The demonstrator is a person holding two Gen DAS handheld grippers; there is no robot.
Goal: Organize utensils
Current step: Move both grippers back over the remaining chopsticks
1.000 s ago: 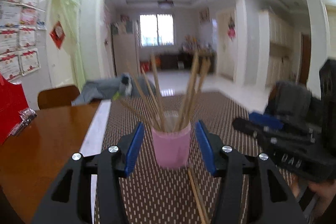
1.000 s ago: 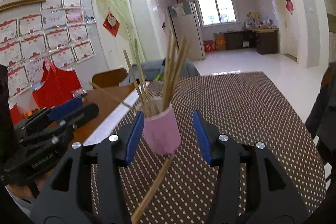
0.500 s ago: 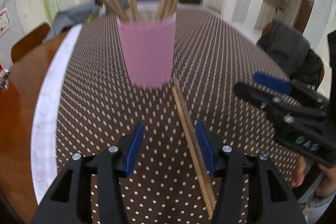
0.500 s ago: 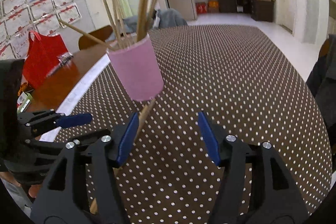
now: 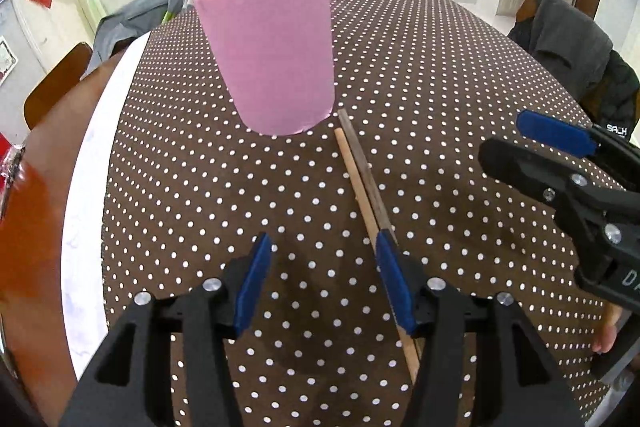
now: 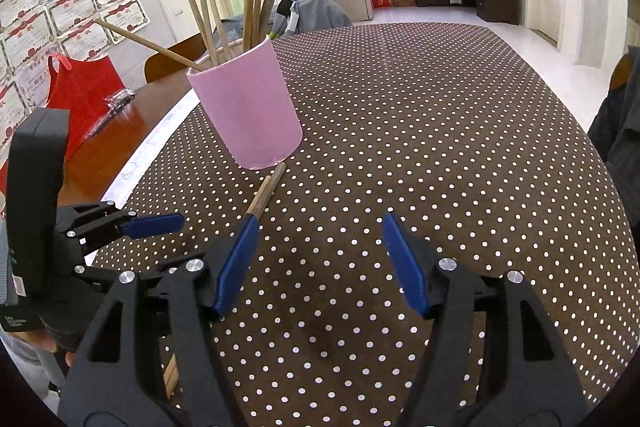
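Note:
A pink cup (image 5: 276, 55) holding several wooden chopsticks stands on the brown dotted tablecloth (image 5: 440, 75); it also shows in the right wrist view (image 6: 250, 107). A pair of chopsticks (image 5: 362, 183) lies flat on the cloth just in front of the cup, and shows in the right wrist view (image 6: 266, 193). My left gripper (image 5: 322, 247) is open and empty, its right finger over the lying pair. My right gripper (image 6: 316, 231) is open and empty, to the right of the pair; it shows at the right of the left wrist view (image 5: 560, 147).
A bare wooden table strip (image 5: 36, 219) with a red bag (image 6: 84, 95) lies left of the cloth. A chair with a dark jacket (image 5: 572, 55) stands at the right. A wooden chair back (image 5: 56, 83) stands far left.
Both grippers have pulled back from around the cup and tilted down toward the cloth. The cup now stands clear ahead of them, and the lying pair is near the left gripper's right finger.

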